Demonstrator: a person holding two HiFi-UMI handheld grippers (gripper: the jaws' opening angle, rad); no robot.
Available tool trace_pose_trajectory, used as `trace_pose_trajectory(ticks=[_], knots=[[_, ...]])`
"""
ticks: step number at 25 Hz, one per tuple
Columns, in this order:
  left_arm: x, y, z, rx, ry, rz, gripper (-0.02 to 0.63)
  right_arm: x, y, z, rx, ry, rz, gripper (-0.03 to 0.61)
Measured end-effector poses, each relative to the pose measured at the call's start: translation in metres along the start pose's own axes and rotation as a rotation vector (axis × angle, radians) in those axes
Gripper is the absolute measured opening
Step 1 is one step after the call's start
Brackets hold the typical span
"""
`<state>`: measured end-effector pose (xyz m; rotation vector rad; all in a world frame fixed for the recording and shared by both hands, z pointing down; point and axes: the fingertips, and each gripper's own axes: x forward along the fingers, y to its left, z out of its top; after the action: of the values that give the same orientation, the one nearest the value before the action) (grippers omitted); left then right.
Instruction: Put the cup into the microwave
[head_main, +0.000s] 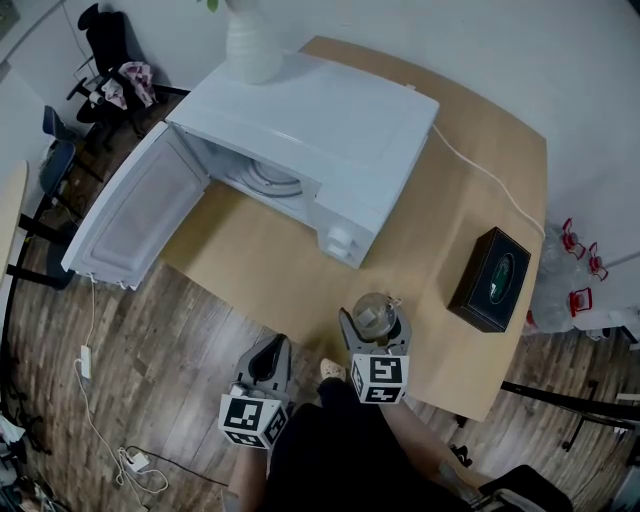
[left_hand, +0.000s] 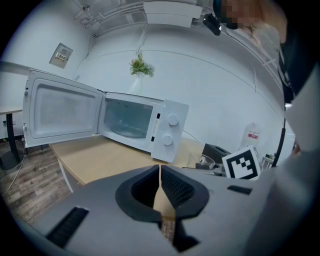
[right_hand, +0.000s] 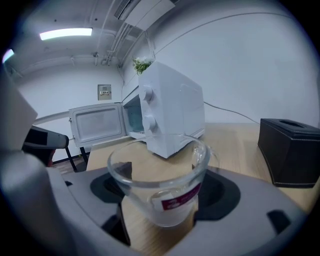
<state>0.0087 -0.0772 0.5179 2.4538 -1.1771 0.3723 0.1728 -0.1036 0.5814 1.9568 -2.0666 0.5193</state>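
The right claw (right_hand: 162, 189) pinches a clear glass cup (right_hand: 159, 172) between its jaws, upright, above the near edge of the bench (head_main: 268, 268). The left claw (left_hand: 159, 171) is pressed together on nothing, off the bench edge. The microwave (head_main: 335, 135) stands farther back, apart from the cup, its door (head_main: 128, 218) swung open. A black box (head_main: 490, 278) sits to the right.

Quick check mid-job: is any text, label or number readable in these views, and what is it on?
Nothing reads clearly.
On the clear glass cup: maroon label, white print too blurred.
On the black rectangular box: green emblem, too small.
On the far wall: small wall plaque, too small.
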Motion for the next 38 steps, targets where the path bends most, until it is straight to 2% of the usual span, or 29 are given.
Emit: trace_pose_trajectory(ticks=[14, 27, 38], knots=[[-0.018, 0.005, 0.006, -0.002, -0.04, 0.063, 0.014, -0.003, 0.004, 0.002, -0.004, 0.004, 0.047, 0.362], [-0.053, 0.014, 0.008, -0.021, -0.093, 0.165, 0.014, -0.024, 0.043, 0.026, -0.056, -0.049, 0.175, 0.362], [-0.049, 0.038, 0.012, -0.025, -0.095, 0.159, 0.014, -0.011, 0.079, 0.046, -0.043, -0.075, 0.22, 0.362]])
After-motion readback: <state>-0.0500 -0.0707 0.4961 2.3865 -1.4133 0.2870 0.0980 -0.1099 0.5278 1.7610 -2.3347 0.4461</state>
